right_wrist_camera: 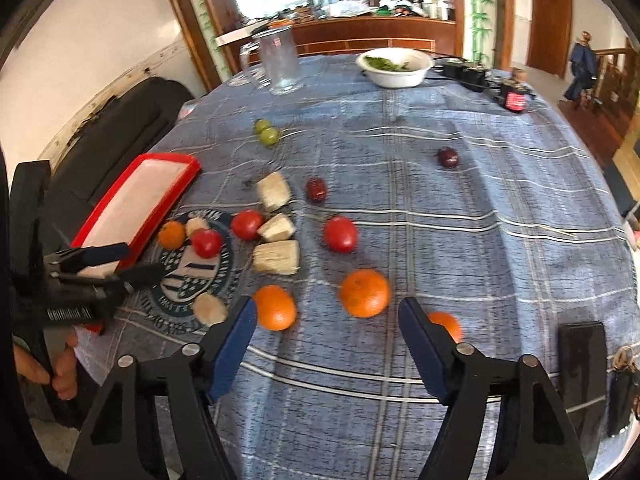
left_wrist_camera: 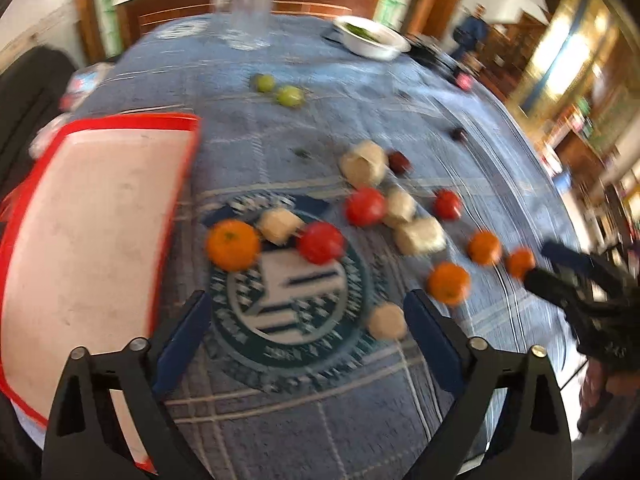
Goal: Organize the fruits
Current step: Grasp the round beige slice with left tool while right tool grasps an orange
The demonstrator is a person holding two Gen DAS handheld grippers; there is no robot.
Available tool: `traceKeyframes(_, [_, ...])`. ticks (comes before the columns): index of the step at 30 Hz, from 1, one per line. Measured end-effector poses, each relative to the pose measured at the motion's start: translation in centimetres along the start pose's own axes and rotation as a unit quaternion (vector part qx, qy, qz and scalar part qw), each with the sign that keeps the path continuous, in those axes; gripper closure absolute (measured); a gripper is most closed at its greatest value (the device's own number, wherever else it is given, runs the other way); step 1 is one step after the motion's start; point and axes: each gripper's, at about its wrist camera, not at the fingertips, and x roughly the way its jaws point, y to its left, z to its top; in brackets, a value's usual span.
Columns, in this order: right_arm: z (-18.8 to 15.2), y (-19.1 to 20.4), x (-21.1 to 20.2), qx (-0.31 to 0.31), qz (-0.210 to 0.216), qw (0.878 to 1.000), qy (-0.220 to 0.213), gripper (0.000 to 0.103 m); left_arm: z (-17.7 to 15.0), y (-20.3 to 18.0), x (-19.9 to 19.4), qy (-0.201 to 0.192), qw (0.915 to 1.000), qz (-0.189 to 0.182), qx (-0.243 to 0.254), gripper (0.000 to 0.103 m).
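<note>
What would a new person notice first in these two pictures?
Scattered fruit on the blue checked cloth stands out first: oranges nearest, tomatoes and pale chunks in the middle, two green fruits further back. At the left lies an empty red tray. Both claws, left and right, stand open with nothing between them.

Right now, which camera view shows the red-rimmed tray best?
The left wrist view: the red-rimmed tray fills its left side, close enough to show its bare pale floor, though blurred and cut off by the edge. The right wrist view shows it whole and sharper, but smaller.
</note>
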Motion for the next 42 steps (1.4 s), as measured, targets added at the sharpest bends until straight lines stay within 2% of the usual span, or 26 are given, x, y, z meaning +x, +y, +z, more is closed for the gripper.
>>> traceKeyframes(3, [-0.2, 1.0, 1.0, -0.011, 0.025, 0.999, 0.022, 0.048, -0.6, -1.9, 1.0, 0.024, 0.9985, -0.016, 0.046, 0.026])
traceKeyframes(5, [-0.4, 1.5, 1.7, -0.014, 0.037, 0.999, 0.037, 0.052, -0.8, -2.8, 1.6, 0.034, 0.9969, -0.021, 0.068, 0.03])
traceKeyframes(12, [-0.4, 2.3, 4.0, -0.016, 0.049, 0.996, 0.068, 0.058, -1.2, -4.5, 3.6, 0.06, 0.9919, -0.038, 0.106, 0.054])
traceKeyframes(18, [0.2, 1.9, 6.1, -0.008, 0.054, 0.995, 0.089, 0.06, -1.3, -4.8, 4.2, 0.059, 0.9907, -0.044, 0.114, 0.064])
traceKeyframes(19, [0.3, 2.0, 6.4, -0.011, 0.054, 0.994, 0.091, 0.061, -1.2, -4.8, 4.2, 0.059, 0.9909, -0.044, 0.113, 0.068])
traceKeyframes(21, [0.4, 2.2, 6.9, -0.017, 0.055, 0.994, 0.095, 0.061, -1.0, -4.6, 4.3, 0.057, 0.9914, -0.048, 0.108, 0.081])
traceKeyframes(22, [0.5, 2.4, 7.1, -0.021, 0.055, 0.993, 0.097, 0.062, -0.9, -4.5, 4.3, 0.057, 0.9915, -0.052, 0.105, 0.081])
traceKeyframes(24, [0.6, 3.1, 7.4, -0.03, 0.062, 0.992, 0.101, 0.071, -0.9, -4.4, 4.3, 0.057, 0.9913, -0.055, 0.105, 0.081])
traceKeyframes(27, [0.7, 3.7, 7.4, -0.042, 0.056, 0.993, 0.099, 0.071, -1.0, -4.2, 4.2, 0.058, 0.991, -0.06, 0.105, 0.081])
traceKeyframes(32, [0.8, 3.2, 6.5, -0.022, 0.063, 0.994, 0.09, 0.071, -0.9, -3.5, 3.6, 0.053, 0.992, -0.068, 0.091, 0.081])
traceKeyframes(42, [1.5, 3.8, 5.3, -0.028, 0.061, 0.995, 0.071, 0.071, 0.9, -0.6, 0.5, 0.007, 0.9966, -0.071, 0.042, 0.081])
